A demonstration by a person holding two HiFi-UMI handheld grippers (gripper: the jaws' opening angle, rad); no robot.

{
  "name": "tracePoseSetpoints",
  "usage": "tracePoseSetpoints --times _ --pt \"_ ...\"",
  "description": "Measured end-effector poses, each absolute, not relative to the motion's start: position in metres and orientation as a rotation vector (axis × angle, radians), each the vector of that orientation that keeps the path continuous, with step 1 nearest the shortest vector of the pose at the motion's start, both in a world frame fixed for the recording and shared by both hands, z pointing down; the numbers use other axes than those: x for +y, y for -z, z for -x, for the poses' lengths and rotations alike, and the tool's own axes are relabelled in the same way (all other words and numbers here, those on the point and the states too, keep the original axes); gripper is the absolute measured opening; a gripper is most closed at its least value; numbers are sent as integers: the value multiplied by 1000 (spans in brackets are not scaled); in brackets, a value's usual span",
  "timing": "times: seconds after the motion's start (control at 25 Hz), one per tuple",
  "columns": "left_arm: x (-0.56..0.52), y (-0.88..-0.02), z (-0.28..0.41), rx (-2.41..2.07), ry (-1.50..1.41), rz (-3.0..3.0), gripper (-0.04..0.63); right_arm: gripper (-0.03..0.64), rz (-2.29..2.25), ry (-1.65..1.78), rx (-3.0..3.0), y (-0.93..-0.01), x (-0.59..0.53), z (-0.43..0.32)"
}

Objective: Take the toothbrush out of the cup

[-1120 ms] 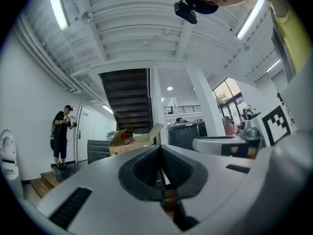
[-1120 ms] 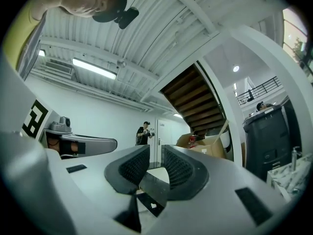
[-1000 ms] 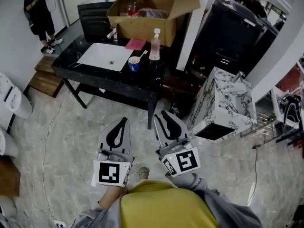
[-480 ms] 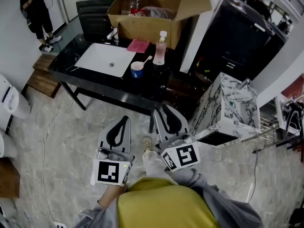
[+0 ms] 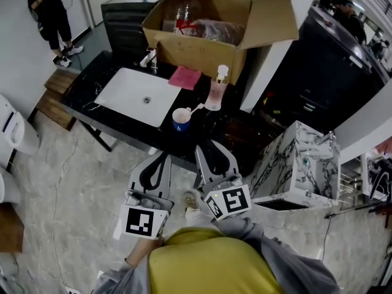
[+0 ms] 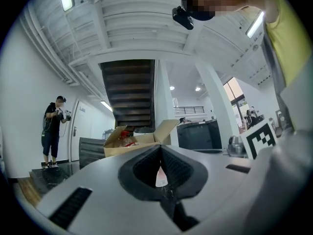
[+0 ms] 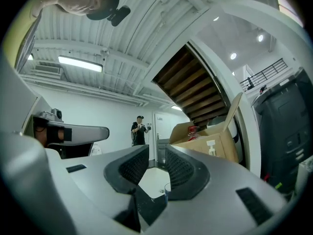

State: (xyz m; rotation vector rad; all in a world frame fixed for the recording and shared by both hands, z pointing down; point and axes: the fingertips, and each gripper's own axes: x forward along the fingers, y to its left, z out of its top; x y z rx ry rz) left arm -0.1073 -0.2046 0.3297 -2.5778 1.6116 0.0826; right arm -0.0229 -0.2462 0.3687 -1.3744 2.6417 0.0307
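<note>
A blue cup (image 5: 180, 119) stands on the black counter (image 5: 116, 124), just right of the white basin (image 5: 136, 93). A white toothbrush (image 5: 195, 109) leans out of it to the right. My right gripper (image 5: 210, 149) hovers short of the counter's near edge, a little below the cup. Its jaws are apart and opening, with nothing between them. In the right gripper view the cup's rim (image 7: 167, 190) shows low in the gap of that gripper (image 7: 156, 161). My left gripper (image 5: 160, 158) hangs beside it to the left, its tips (image 6: 160, 148) meeting, holding nothing.
A pink bottle (image 5: 214, 94) and a pink cloth (image 5: 185, 77) sit behind the cup. An open cardboard box (image 5: 208, 32) fills the back of the counter. A marble-patterned cabinet (image 5: 297, 164) stands at the right. A person (image 5: 48, 11) stands far left.
Both grippers have been carried forward to the counter's near edge, so the cup and basin now lie much closer. The right jaws have spread a little.
</note>
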Motion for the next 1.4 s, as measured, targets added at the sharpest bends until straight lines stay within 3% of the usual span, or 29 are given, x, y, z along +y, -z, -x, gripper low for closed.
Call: tracePoseSetpoints --times 0.48,1.4 --pt "-326 -363 103 1651 -48 2569 2 127 1368 35 2716 -446 -373 26" --pt "-386 -401 117 1549 114 2734 2 130 1445 646 2529 -522 -448 35"
